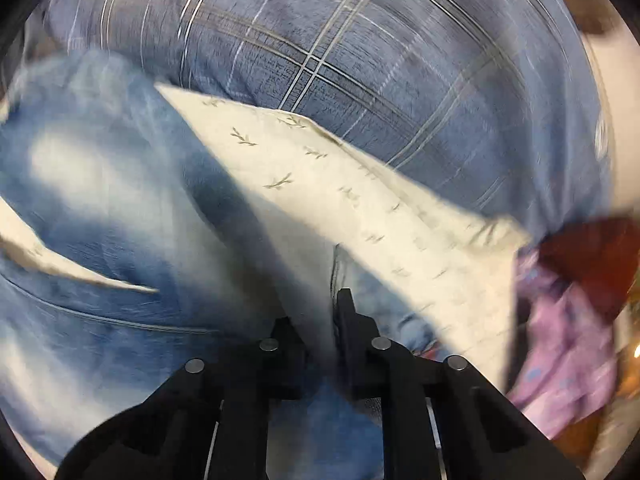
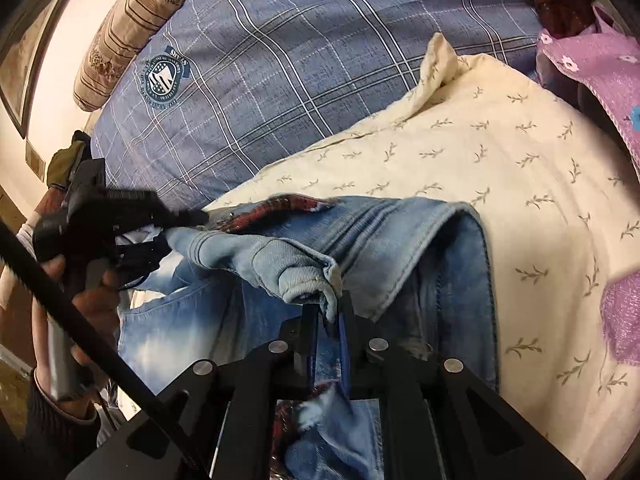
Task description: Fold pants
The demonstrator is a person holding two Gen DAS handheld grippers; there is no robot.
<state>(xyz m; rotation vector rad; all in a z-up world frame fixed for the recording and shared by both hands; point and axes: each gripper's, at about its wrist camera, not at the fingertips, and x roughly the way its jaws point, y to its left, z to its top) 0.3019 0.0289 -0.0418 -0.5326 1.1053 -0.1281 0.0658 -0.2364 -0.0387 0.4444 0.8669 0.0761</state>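
Observation:
The pants are light-blue washed jeans (image 2: pixel 440 264) with a red plaid lining, lying bunched on a cream leaf-print cloth (image 2: pixel 500 152). My right gripper (image 2: pixel 326 316) is shut on a fold of the jeans' hem or waistband edge. My left gripper (image 2: pixel 188 220) shows at the left of the right wrist view, gripping the other end of that same edge. In the left wrist view the jeans (image 1: pixel 120 220) fill the lower left, blurred, and my left gripper (image 1: pixel 312 312) has denim pinched between its fingers.
A blue plaid bedcover (image 2: pixel 320 60) lies beyond the cream cloth (image 1: pixel 340 184), also in the left wrist view (image 1: pixel 360 60). A striped beige pillow (image 2: pixel 132 24) sits at the far left. Purple flowered fabric (image 2: pixel 600 64) lies at the right, and a red cloth (image 1: pixel 592 256) beside it.

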